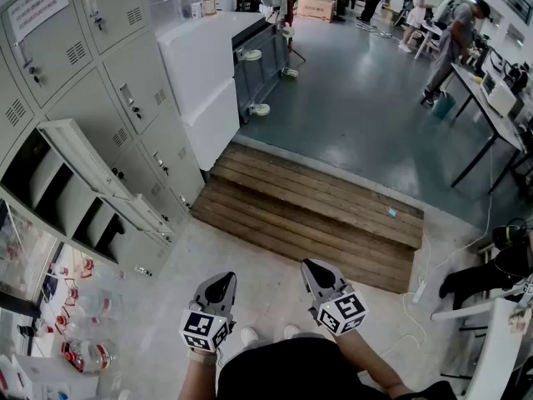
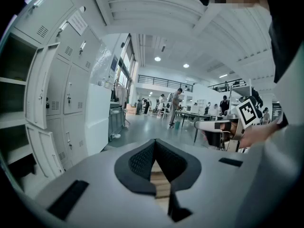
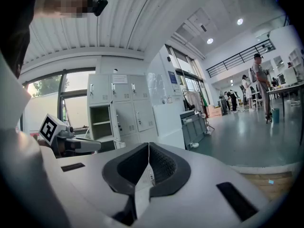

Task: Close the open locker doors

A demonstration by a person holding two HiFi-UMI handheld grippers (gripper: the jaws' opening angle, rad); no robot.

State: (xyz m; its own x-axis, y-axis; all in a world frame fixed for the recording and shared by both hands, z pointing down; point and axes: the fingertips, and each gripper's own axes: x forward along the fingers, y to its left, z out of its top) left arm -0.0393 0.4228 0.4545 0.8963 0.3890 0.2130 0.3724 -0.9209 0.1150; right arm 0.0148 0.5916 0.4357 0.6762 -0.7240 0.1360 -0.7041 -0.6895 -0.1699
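Getting ready to shut the locker doors

Standing a few steps away, the person has not reached the lockers (image 1: pixel 125 73) yet. They are off to the left side. Two doors hang open there: the top door (image 1: pixel 83 161) and, just under it, the bottom door (image 1: pixel 146 215). Both stick out into the room, well apart from the two grippers.

I think the best way is to turn left and walk close first. Then push on the flat front of one door, near its free edge and away from the hinge. Push slow and steady until it sits flat like the shut doors around it. Do one door, then the other, so they do not bump.

The left gripper (image 1: pixel 221 282) and the right gripper (image 1: pixel 315 267) are held low in front of the person's body, side by side. Both point ahead at the wooden step (image 1: pixel 333 215) and dip just a little. The left one's fingers (image 2: pixel 140 160) are pressed together with nothing between them. The right one's fingers (image 3: pixel 166 167) are pressed together too, and hold nothing
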